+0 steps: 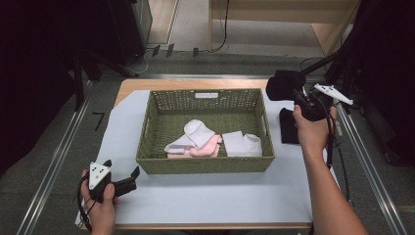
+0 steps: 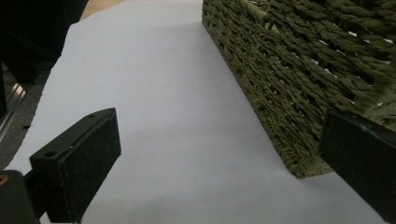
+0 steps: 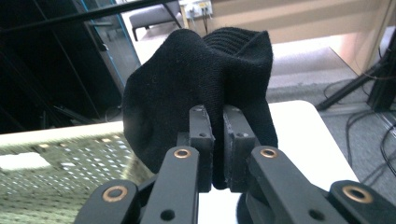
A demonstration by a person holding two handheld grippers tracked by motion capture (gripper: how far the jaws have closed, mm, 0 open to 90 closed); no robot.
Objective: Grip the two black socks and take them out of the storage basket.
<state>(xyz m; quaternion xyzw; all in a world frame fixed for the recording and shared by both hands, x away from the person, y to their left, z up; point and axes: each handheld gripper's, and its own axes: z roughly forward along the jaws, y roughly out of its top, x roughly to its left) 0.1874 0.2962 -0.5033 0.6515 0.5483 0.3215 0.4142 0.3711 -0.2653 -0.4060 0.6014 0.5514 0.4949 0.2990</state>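
High view, read left to right: left gripper (image 1: 120, 182) low at the near left corner of the table, jaws spread wide with nothing between them, parked on the pale sheet (image 1: 205, 196) just short of the basket's near corner, probably waiting its turn. Same spread visible in the left gripper view, two blunt black pads framing bare matte paper and the coarse plaited wall of the wicker basket (image 2: 289, 79). Centre of the table: olive-green woven basket (image 1: 147, 147), rectangular, shallow, slotted handle in its far wall, holding soft folded socks — a white sock (image 1: 198, 131) lying across a pink sock (image 1: 208, 148), another white folded sock (image 1: 242, 144) beside them toward the right. Arrangement suggests a sorting or packing job, pieces laid flat in the near half of the basket. Right of the basket: a dark folded piece of cloth (image 1: 288, 128) flat on the sheet, likely another sock awaiting pickup. Above it, right gripper (image 1: 293, 95) raised over the basket's far right corner, clamped on a black sock (image 1: 281, 84). Right gripper view: black sock (image 3: 201, 88) pinched between the closed jaws, ribbed knit bunched and drooping either side, held clear of the rim, presumably for carrying into the basket
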